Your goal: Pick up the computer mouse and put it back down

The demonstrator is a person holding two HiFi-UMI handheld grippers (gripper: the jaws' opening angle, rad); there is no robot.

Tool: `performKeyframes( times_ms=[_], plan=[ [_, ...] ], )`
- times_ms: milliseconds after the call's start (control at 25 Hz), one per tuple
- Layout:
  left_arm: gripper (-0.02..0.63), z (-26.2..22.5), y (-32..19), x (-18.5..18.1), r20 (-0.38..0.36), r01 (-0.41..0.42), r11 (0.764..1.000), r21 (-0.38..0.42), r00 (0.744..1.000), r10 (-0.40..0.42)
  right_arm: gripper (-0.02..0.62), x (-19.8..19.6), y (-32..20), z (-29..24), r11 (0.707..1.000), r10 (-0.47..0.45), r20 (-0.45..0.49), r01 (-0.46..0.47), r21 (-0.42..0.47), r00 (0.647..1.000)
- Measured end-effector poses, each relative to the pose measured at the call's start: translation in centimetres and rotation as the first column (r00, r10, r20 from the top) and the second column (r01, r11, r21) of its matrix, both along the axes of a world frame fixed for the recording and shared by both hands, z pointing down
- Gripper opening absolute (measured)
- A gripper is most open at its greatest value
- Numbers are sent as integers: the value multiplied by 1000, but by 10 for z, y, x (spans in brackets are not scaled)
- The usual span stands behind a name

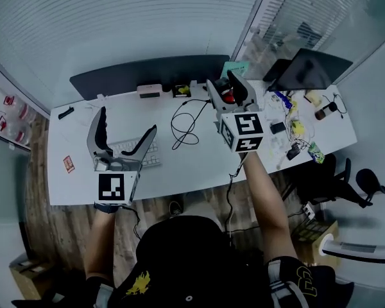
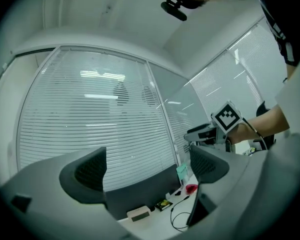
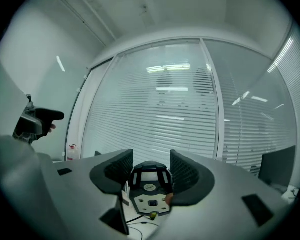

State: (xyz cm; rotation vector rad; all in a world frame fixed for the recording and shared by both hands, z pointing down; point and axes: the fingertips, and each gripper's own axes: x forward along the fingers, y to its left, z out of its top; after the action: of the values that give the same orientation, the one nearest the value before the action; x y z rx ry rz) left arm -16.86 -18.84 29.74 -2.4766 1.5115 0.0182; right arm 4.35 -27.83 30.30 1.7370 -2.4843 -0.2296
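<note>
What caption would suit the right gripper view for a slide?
Right tongs grip the computer mouse, its underside showing.

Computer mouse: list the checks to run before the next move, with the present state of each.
1. Grip: ok. The right claw is shut on the computer mouse, whose underside sits between both jaws.
2. Mouse off the desk: ok, it is raised above the surface.
3. Cable slack: ok, it lies in a loose loop on the desk.
4. Left claw out of the way: ok. It is open and empty, held over the keyboard, apart from the mouse.
5. Landing spot under the mouse: cannot tell, since the right claw hides it in the head view.
</note>
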Motion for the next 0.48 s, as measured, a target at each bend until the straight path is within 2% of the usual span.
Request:
performKeyframes(
  times_ms=[80,160,320,480],
  plan=[
    [528,21,-5,-1,39,12,998,-54,999,-10,250,1,-6,32,999,0,-2,0,-54,1000],
    [528,39,-10,3,44,11,996,-87,999,-7,250,4,-10,64,994,4,-3,-5,-105,1000],
    [528,81,-25,14,34,1,988,-156,999,4,249,11,-20,126,979,13,-5,-14,-201,1000],
    [528,133,-41,21,-1,13,962,-273,1000,-14,250,18,-31,184,957,15,-10,-17,-289,1000]
  ],
)
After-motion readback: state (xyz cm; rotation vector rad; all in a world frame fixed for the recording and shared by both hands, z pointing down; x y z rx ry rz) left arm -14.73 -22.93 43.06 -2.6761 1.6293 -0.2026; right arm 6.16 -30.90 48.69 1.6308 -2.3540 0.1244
